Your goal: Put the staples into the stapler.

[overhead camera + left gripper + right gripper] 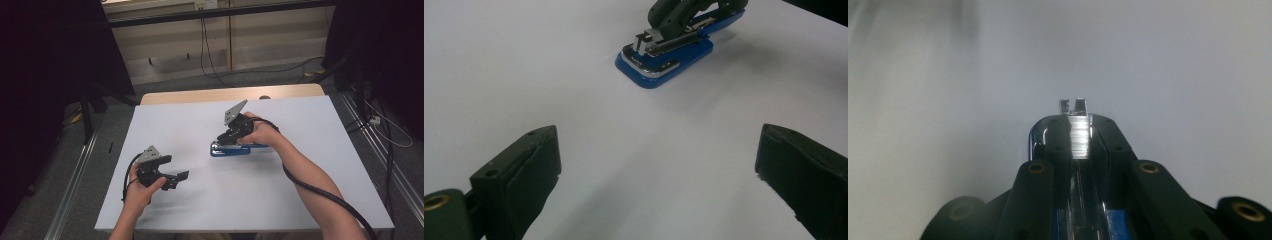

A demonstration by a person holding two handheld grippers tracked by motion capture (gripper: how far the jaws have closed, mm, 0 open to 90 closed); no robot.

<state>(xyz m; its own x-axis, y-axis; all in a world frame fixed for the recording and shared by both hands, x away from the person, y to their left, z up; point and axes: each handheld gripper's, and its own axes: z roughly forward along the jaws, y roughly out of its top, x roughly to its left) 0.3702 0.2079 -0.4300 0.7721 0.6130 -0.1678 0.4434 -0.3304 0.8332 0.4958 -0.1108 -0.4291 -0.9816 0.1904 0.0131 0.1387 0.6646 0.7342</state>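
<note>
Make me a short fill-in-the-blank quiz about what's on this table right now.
1. The stapler on the table is coloured ____.
2. The right gripper is shut on the ____.
3. The left gripper has its jaws ____.
4. The stapler lies on a ____ table.

Missing words: blue; stapler; open; white

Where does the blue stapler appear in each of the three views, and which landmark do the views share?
High view: the blue stapler lies near the table's centre, under the right hand-held gripper, which is shut on it.
Left gripper view: the stapler is at the top, right of centre, beyond the open left hand-held gripper.
Right gripper view: it is at the bottom centre, between the black jaws.
Shared landmark: the stapler's shiny metal front end.
</note>
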